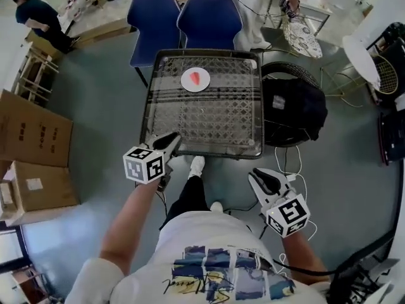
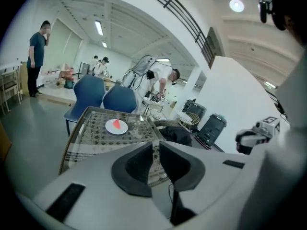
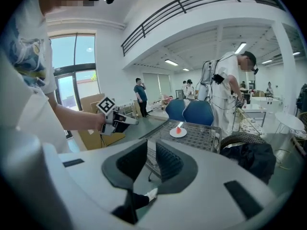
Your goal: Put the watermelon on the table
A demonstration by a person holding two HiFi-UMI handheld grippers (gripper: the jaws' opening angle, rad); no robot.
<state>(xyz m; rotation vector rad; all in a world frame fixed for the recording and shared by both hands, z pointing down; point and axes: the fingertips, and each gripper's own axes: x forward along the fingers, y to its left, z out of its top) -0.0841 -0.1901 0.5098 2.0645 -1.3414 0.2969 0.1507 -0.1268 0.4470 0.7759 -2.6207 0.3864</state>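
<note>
On the table (image 1: 209, 126), watermelon (image 1: 197, 78) rests on a plate (image 1: 187, 82); left tool (image 1: 173, 142) and right tool (image 1: 257, 177) hover nearby, empty, jaws slightly parted.

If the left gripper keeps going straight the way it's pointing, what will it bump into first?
Probably the glass-topped wicker table, near its front edge. The left gripper aims slightly down at it, and nothing shows in between. Depth is hard to judge.

Watermelon (image 1: 199, 78): one small red-orange wedge, cut piece, lying on a round white plate (image 1: 188, 83). The plate rests flat on the table (image 1: 202, 122), toward its far edge, near centre. Table: rectangular, clear top over woven lattice, dark raised rim.
</note>
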